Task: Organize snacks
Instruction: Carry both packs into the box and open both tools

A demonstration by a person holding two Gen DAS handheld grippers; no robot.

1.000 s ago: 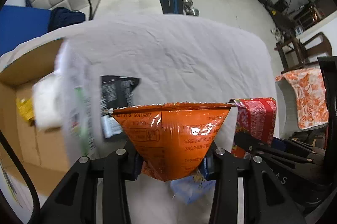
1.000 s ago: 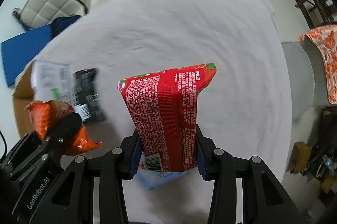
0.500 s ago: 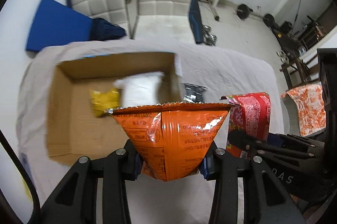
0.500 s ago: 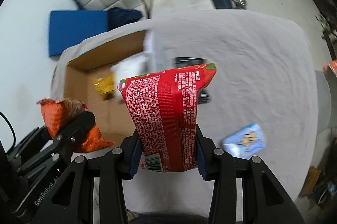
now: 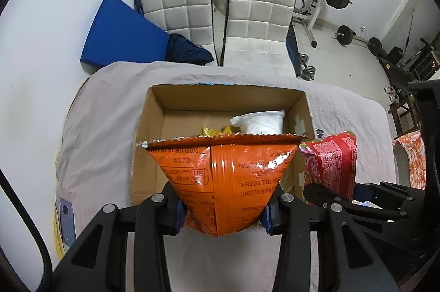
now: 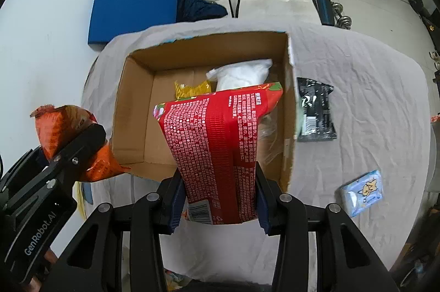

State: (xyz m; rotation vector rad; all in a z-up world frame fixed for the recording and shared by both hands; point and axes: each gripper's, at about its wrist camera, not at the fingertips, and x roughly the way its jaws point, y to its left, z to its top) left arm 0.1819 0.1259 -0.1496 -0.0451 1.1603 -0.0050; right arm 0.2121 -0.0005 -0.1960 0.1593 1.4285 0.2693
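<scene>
My left gripper (image 5: 224, 215) is shut on an orange snack bag (image 5: 222, 176), held above the near edge of an open cardboard box (image 5: 154, 110). My right gripper (image 6: 218, 205) is shut on a red snack bag (image 6: 220, 143), held over the box (image 6: 132, 99) near its right side. Inside the box lie a white bag (image 6: 242, 74) and a yellow packet (image 6: 192, 90). A black packet (image 6: 316, 110) and a pale blue packet (image 6: 363, 191) lie on the cloth to the right of the box.
The box stands on a table under a grey cloth (image 6: 371, 77). Two white padded chairs (image 5: 220, 14) and a blue mat (image 5: 121, 33) are beyond the table. Weights and a bench (image 5: 316, 6) fill the floor at the back right.
Both grippers have swung left with their bags, from over the bare cloth to the box. The box now sits centred in both views.
</scene>
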